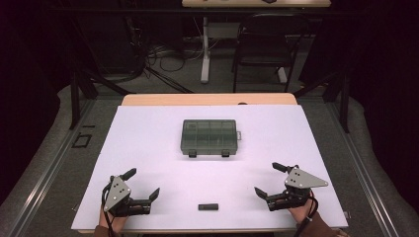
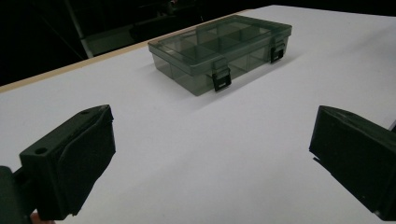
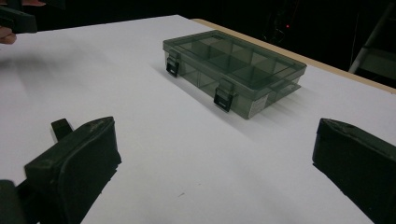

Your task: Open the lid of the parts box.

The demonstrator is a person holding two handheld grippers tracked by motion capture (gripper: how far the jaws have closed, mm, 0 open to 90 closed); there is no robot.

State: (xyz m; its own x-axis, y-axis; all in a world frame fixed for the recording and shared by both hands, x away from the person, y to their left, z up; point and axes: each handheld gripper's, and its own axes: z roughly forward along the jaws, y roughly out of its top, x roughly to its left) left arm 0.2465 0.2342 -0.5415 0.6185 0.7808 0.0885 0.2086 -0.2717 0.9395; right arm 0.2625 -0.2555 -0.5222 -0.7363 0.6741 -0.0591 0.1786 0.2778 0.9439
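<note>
Both grippers — left gripper (image 1: 143, 183), right gripper (image 1: 267, 179) — jaws wide, empty; small black block (image 1: 208, 207) lies between them near the surface's (image 1: 148, 138) front edge, long axis crosswise, roughly equidistant.

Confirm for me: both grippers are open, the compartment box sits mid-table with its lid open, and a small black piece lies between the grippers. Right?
Not quite: the compartment box has its lid shut, both latches down, as the left gripper view shows. The rest stands.
</note>
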